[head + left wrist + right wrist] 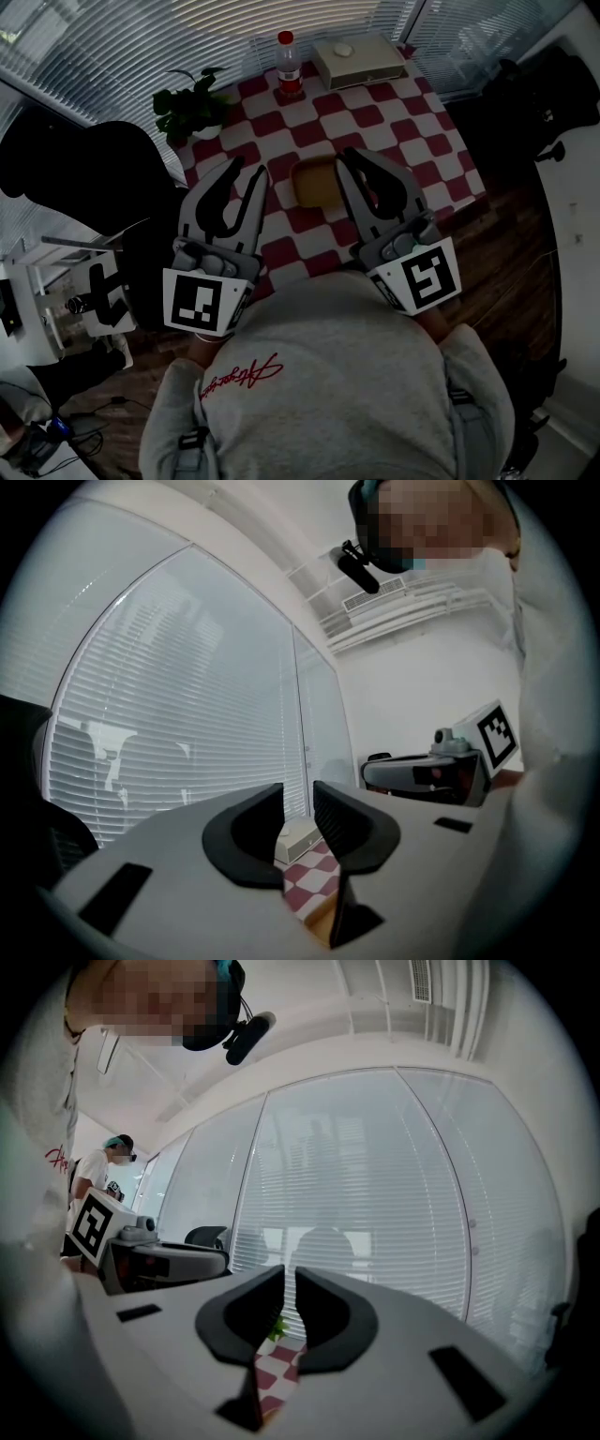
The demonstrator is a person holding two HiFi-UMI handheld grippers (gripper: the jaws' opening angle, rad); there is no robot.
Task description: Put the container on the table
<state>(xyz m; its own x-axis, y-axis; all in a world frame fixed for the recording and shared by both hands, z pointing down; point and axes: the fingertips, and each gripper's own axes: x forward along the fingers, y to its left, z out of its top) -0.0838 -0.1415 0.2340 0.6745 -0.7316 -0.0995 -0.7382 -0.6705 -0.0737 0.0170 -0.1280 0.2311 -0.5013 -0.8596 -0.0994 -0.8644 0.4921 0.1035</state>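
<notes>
A tan, shallow container (316, 182) sits on the red-and-white checked table (417, 141), between my two grippers. My left gripper (248, 172) hovers just left of it, its jaws a narrow gap apart with nothing in them. In the left gripper view, the left gripper (298, 803) shows that gap, and a tan edge of the container (323, 922) peeks out below. My right gripper (354, 159) is just right of the container. In the right gripper view, the right gripper (290, 1288) has its pads drawn together to a thin slit, holding nothing.
At the table's far side stand a red-capped bottle (289, 66), a white box (359, 58) and a potted plant (192, 108). A black chair (84, 173) and a white rack (66, 281) are on the left. Window blinds run behind the table.
</notes>
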